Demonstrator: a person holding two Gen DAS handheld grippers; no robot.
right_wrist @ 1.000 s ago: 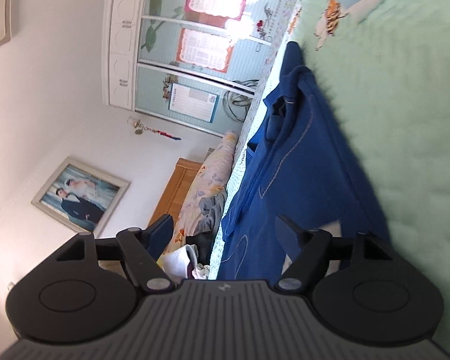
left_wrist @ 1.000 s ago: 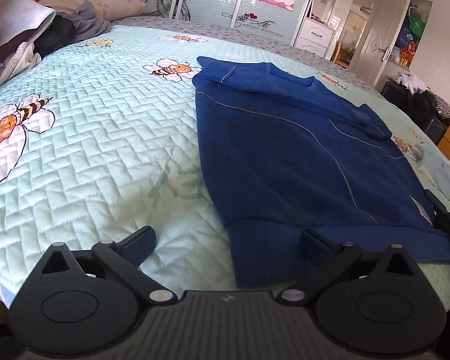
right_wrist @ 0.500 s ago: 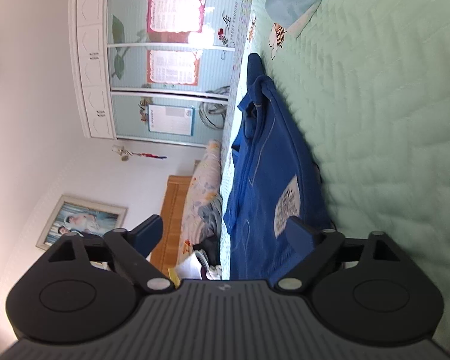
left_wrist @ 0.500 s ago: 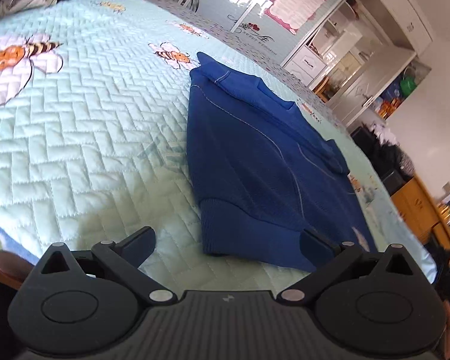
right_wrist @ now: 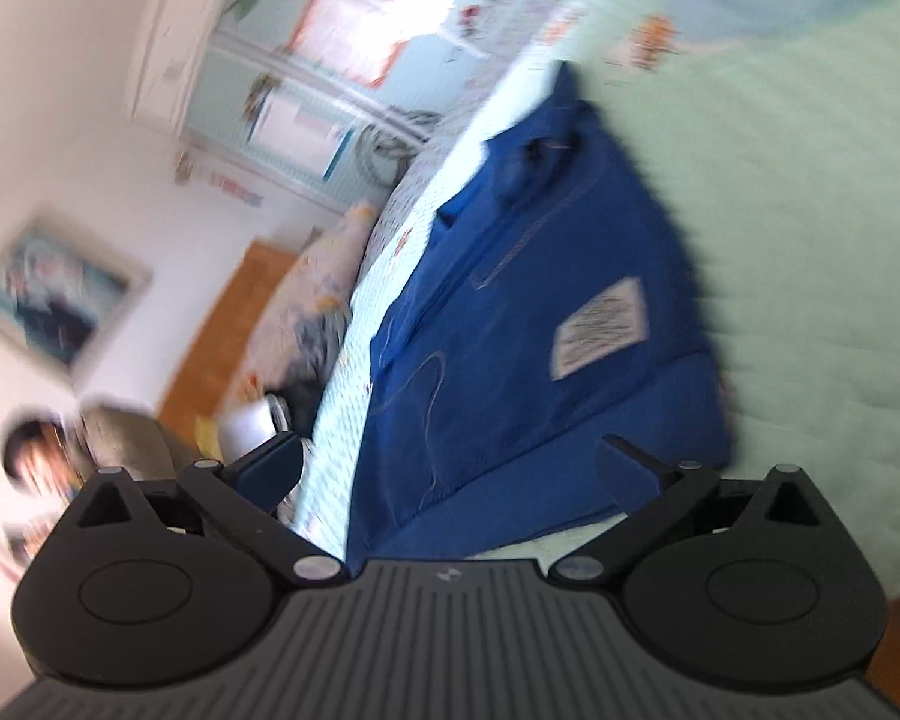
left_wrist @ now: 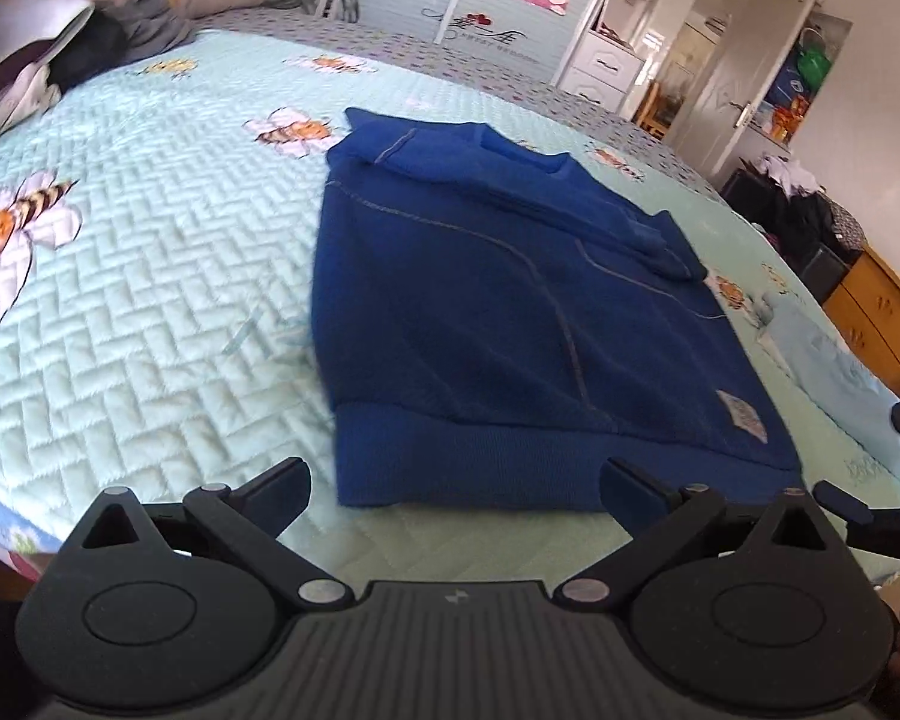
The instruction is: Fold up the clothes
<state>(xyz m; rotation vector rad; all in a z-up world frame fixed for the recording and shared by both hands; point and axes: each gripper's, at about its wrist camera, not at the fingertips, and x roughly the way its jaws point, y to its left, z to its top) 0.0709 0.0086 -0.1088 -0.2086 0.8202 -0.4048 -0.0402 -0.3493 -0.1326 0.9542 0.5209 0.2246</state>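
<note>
Blue sweater [left_wrist: 510, 324]: lies flat, partly folded, on the bed [left_wrist: 150, 276]; ribbed hem toward both claws; white label near one lower corner.
Bed cover: pale green quilt with bee prints.
Left claw [left_wrist: 453, 489]: wide apart, empty, hovering above the hem, not touching.
Right claw [right_wrist: 447, 471]: jaws opening, nothing between them, view blurred.
Pile of clothes [left_wrist: 36, 54]: by the pillows, well apart from the sweater.
</note>
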